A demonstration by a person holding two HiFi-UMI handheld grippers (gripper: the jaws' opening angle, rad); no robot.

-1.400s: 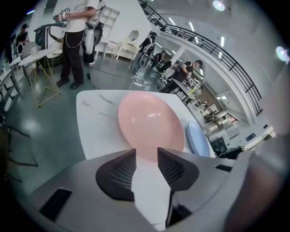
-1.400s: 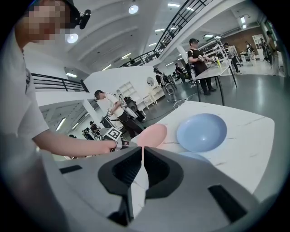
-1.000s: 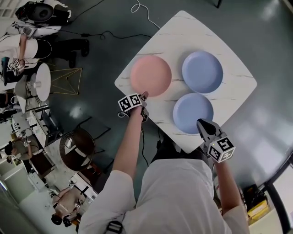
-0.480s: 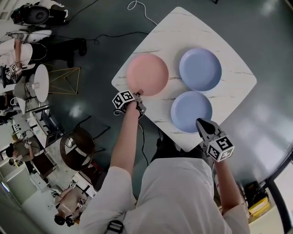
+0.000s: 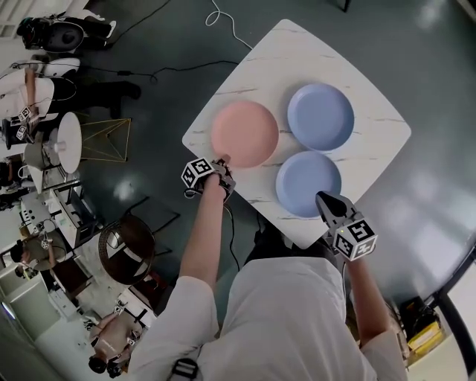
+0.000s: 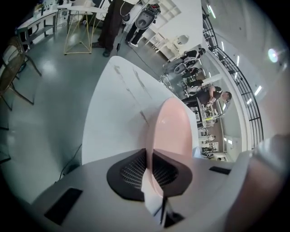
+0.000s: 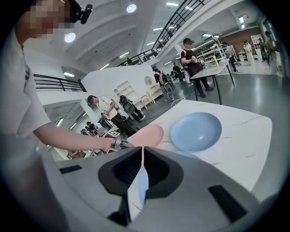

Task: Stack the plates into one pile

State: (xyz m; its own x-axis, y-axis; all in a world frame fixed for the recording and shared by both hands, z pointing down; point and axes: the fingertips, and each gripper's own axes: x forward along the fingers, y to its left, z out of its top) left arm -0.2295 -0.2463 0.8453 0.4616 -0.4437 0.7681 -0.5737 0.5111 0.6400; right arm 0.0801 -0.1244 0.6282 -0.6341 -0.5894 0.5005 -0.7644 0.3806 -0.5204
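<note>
Three plates lie apart on a white marble table point(image 5: 297, 52): a pink plate point(image 5: 244, 134) at left, a far blue plate point(image 5: 320, 117) and a near blue plate point(image 5: 308, 184). My left gripper point(image 5: 222, 165) sits at the pink plate's near rim. Its jaws are closing, and the pink plate point(image 6: 170, 131) runs in between the left gripper's point(image 6: 149, 156) pads, which press on its rim. My right gripper point(image 5: 327, 202) is at the near blue plate's near-right edge. It point(image 7: 142, 156) is shut, with a pale blue sliver of that rim point(image 7: 140, 183) between the pads.
The table's near corner edge point(image 5: 294, 238) lies just in front of the person. A white cable point(image 5: 223, 15) trails on the dark floor beyond the table. A round wire chair point(image 5: 123, 242), a small white round table point(image 5: 68, 134) and people stand at far left.
The left gripper rolled at the pink plate's near rim and its jaws closed onto that rim. The right gripper kept still at the near blue plate.
</note>
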